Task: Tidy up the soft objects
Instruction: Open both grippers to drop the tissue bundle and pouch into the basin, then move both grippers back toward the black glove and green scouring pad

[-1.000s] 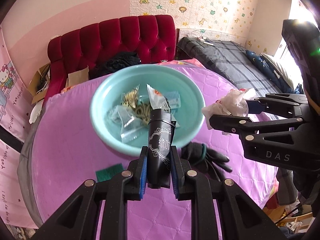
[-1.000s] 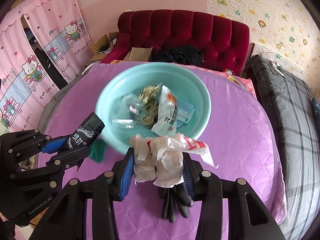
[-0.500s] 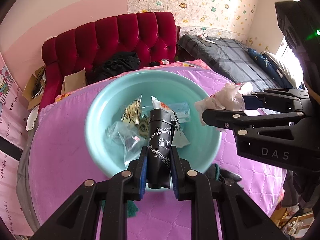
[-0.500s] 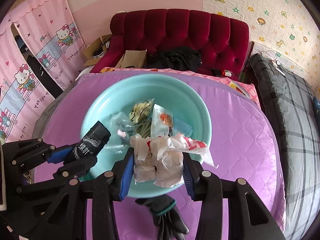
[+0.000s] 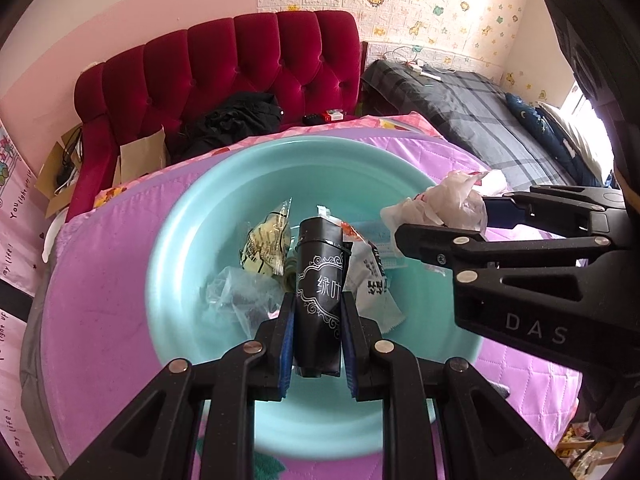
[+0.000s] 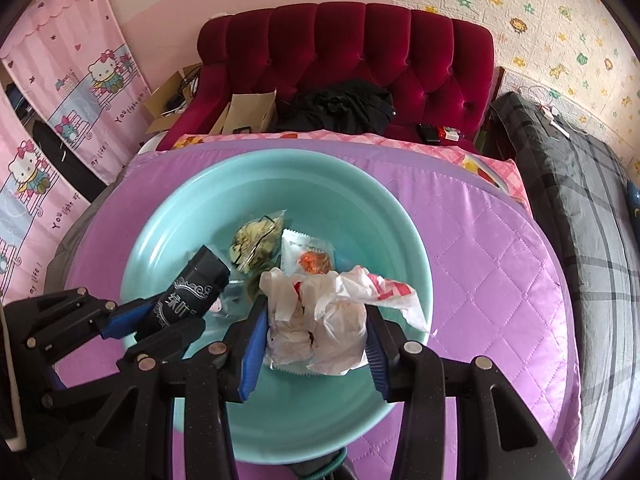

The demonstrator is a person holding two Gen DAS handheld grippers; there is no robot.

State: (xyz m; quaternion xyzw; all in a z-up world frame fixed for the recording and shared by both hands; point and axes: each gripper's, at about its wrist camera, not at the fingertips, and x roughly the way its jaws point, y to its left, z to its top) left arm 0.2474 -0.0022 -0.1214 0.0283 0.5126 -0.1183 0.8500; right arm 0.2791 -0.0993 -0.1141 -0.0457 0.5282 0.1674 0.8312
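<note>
Black pouch [image 5: 320,280] pinched in left tool [image 5: 316,344]; crumpled plastic bag [image 6: 320,320] pinched in right tool [image 6: 316,344], hiding basin [image 6: 168,240] contents.

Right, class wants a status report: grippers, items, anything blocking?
Left gripper shut on black pouch. Right gripper shut on crumpled plastic bag. Both over teal basin; nothing blocking.

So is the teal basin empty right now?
No, the teal basin already holds several snack packets and clear wrappers on its floor.
</note>
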